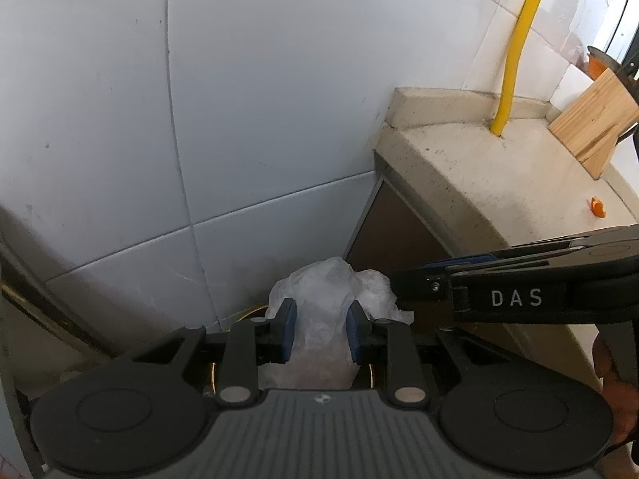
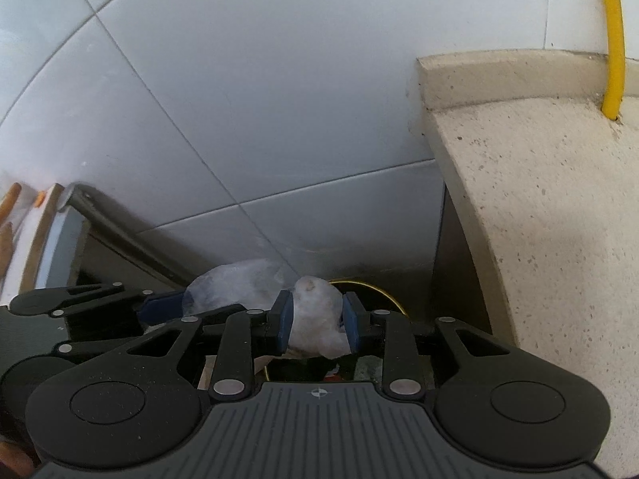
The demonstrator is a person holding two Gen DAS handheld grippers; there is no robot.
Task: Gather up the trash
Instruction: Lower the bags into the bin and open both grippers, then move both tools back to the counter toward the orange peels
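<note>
Two grippers share one crumpled clear plastic bag (image 1: pixel 319 307), carried low in the corner between the tiled wall (image 1: pixel 199 119) and the stone surface (image 1: pixel 499 167). Left gripper (image 1: pixel 320 329): jaws narrowly parted, pads pressed into the film. Right gripper (image 2: pixel 317 323): jaws slightly wider, closed on a bunched white wad of the same bag. Below sits a yellow-rimmed bin (image 2: pixel 383 293), likely the drop point; pinching both ends probably keeps the limp bag gathered.
</note>
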